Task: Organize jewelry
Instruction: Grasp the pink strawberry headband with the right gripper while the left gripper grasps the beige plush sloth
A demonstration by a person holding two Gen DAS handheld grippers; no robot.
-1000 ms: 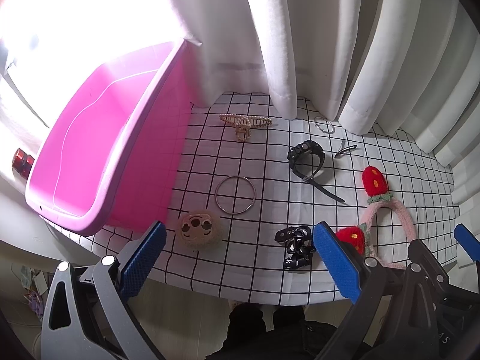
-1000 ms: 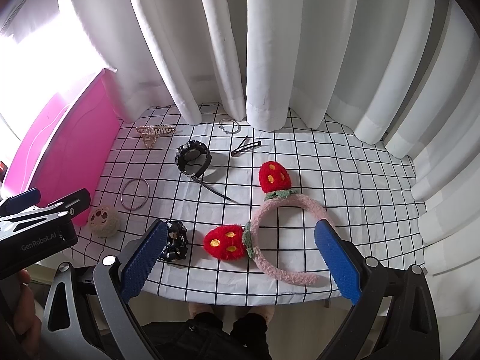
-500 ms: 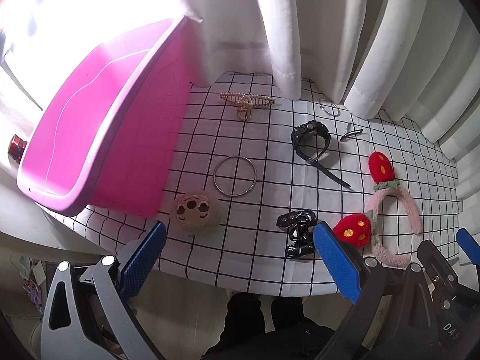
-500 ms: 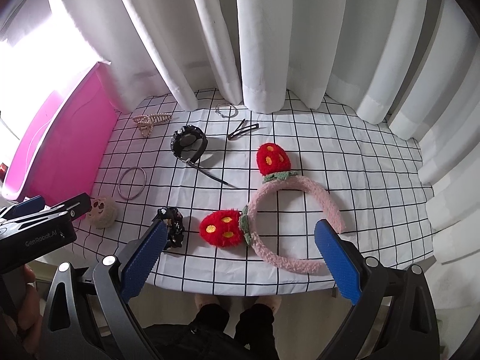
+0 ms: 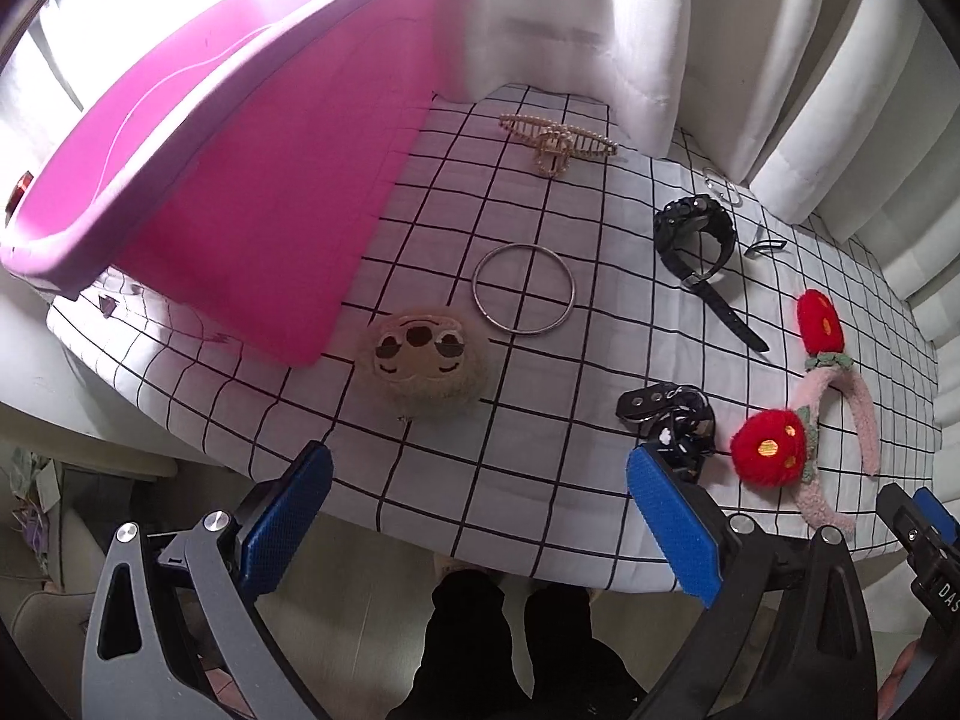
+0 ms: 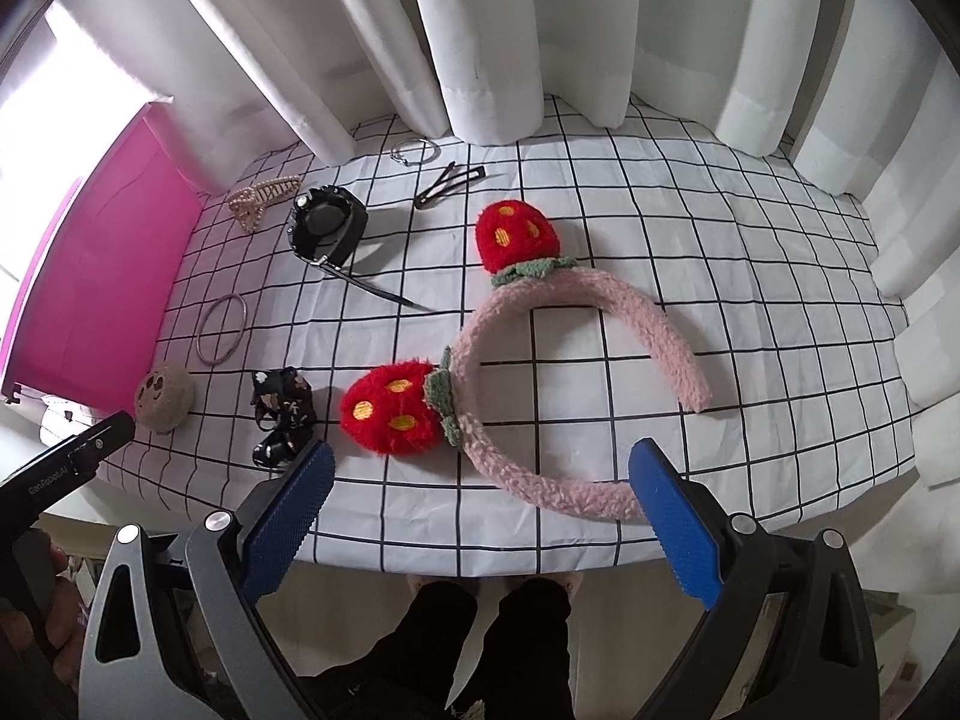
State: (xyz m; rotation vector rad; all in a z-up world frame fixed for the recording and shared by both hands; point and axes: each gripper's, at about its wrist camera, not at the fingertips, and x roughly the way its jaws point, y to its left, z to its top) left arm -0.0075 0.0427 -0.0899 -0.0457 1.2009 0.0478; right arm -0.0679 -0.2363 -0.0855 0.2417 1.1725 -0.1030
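My left gripper (image 5: 480, 516) is open and empty over the table's front edge, just short of a tan plush face pad (image 5: 423, 363) and a metal bangle (image 5: 523, 289). My right gripper (image 6: 480, 510) is open and empty at the front edge, close to a pink headband with red strawberries (image 6: 576, 324). A black bow clip (image 6: 282, 420), a black watch (image 6: 327, 228), a pearl claw clip (image 5: 558, 138), a black hairpin (image 6: 447, 185) and a thin silver ring (image 6: 414, 150) lie on the checked cloth (image 6: 660, 252).
A pink tub (image 5: 240, 150) stands on the table's left side. White curtains (image 6: 510, 30) hang behind and to the right. The person's legs (image 6: 480, 648) are below the table edge.
Both grippers have moved forward and closer to the table. The left one now faces the plush pad, the right one the headband. Nothing on the cloth has moved.
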